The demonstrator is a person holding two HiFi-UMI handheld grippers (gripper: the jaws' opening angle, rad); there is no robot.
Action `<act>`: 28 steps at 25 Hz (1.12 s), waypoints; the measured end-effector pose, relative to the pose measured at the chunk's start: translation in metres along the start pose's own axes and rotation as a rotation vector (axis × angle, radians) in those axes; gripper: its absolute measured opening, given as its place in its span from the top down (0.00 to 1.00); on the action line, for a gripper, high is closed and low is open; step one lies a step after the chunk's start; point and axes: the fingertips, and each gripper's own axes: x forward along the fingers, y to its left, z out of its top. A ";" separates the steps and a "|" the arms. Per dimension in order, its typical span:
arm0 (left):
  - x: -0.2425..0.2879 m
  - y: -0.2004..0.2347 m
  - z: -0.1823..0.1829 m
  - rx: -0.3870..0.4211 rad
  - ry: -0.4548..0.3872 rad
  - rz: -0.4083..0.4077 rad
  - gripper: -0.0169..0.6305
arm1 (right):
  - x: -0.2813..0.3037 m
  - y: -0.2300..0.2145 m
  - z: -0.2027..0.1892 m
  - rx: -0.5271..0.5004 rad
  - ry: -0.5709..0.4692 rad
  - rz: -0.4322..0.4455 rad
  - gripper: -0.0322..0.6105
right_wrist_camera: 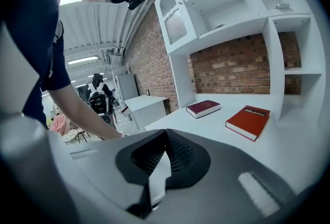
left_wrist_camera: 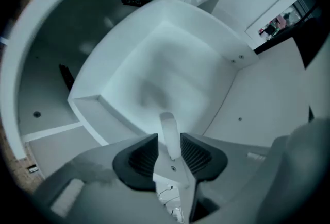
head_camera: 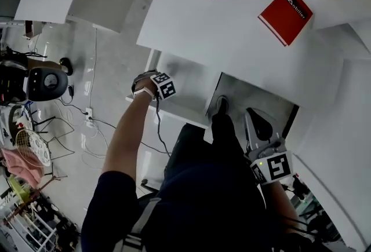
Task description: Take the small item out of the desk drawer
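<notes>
Left gripper view looks down into the open drawer [left_wrist_camera: 116, 81], where a small white stick-like item [left_wrist_camera: 168, 125] stands between the parted pads of the left gripper [left_wrist_camera: 169, 141], which seem not to clamp it. The right gripper [right_wrist_camera: 165, 145] is closed on nothing. The item looks light, stiff and smooth, so probably slippery: pinch it squarely across its middle

The tabletop [head_camera: 232, 42] and the drawer [left_wrist_camera: 170, 58] look smooth and matt white, while the brick wall [right_wrist_camera: 232, 68] is rough.
</notes>
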 end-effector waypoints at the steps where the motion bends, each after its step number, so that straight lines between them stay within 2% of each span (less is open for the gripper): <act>1: 0.011 -0.001 0.000 0.008 0.031 -0.016 0.75 | -0.002 0.001 -0.002 -0.004 0.010 -0.014 0.95; 5: 0.044 -0.006 -0.002 0.023 0.129 -0.059 0.75 | -0.013 -0.002 -0.004 -0.002 0.027 -0.075 0.95; 9: 0.066 -0.007 -0.005 0.063 0.193 -0.041 0.75 | -0.024 -0.006 -0.011 0.010 0.033 -0.125 0.95; 14: 0.081 -0.006 -0.007 0.090 0.238 -0.022 0.75 | -0.022 -0.008 -0.021 0.037 0.044 -0.154 0.95; 17: 0.080 -0.006 -0.005 0.097 0.239 -0.027 0.76 | -0.021 -0.005 -0.023 0.045 0.050 -0.152 0.95; 23: 0.067 -0.010 0.008 0.038 0.136 -0.048 0.76 | -0.020 -0.001 -0.023 0.047 0.050 -0.131 0.95; 25: 0.054 -0.008 0.017 -0.001 0.064 -0.042 0.76 | -0.016 -0.001 -0.020 0.043 0.040 -0.120 0.95; 28: 0.019 -0.004 0.041 -0.062 -0.095 -0.017 0.77 | -0.011 0.000 -0.016 0.036 0.026 -0.090 0.95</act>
